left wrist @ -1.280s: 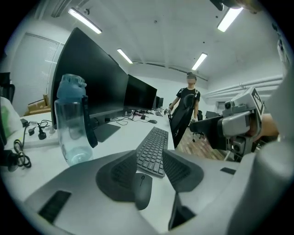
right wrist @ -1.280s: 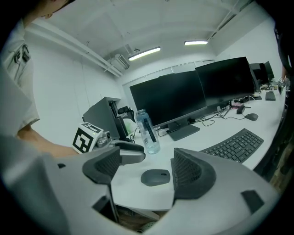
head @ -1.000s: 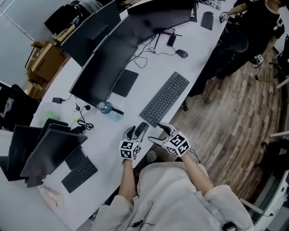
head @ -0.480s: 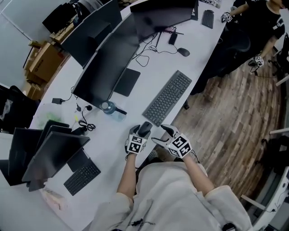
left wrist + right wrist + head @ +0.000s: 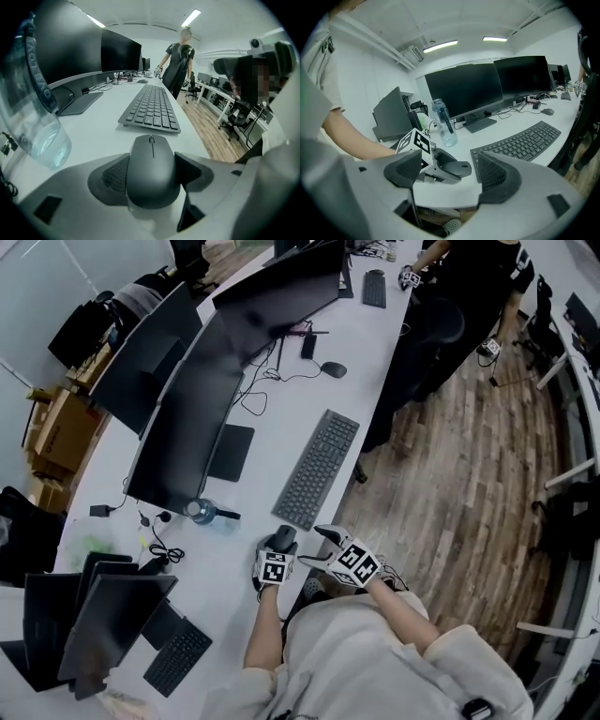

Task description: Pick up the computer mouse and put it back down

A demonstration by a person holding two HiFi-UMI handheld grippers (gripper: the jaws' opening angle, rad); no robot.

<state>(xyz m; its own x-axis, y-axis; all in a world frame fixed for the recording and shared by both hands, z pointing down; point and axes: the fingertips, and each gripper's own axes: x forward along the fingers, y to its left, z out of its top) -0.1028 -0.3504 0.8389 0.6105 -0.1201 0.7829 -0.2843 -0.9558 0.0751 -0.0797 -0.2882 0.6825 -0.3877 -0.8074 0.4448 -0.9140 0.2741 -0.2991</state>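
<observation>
1. Head view: a white office counter (image 5: 253, 498) carries the mouse (image 5: 284, 537) just beside the keyboard (image 5: 317, 468), inside the left tool (image 5: 280, 544).
2. Left gripper view: the jaws have just been opening. The mouse rests between them, unclamped. Judged light, rigid and smooth, so grip its flanks.
3. Right gripper view: the right tool (image 5: 450, 172) has its jaws spread and holds nothing.

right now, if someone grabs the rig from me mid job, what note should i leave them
Left gripper: open around the mouse; its jaws have just been opening and the pads look off it.
Right gripper: open, empty, held beside the left one.
Mouse: flat on the desk, just short of the keyboard, with the bottle off to its left.
Done: mouse appears set back down.
To do: draw the left gripper back clear of the mouse.
</observation>
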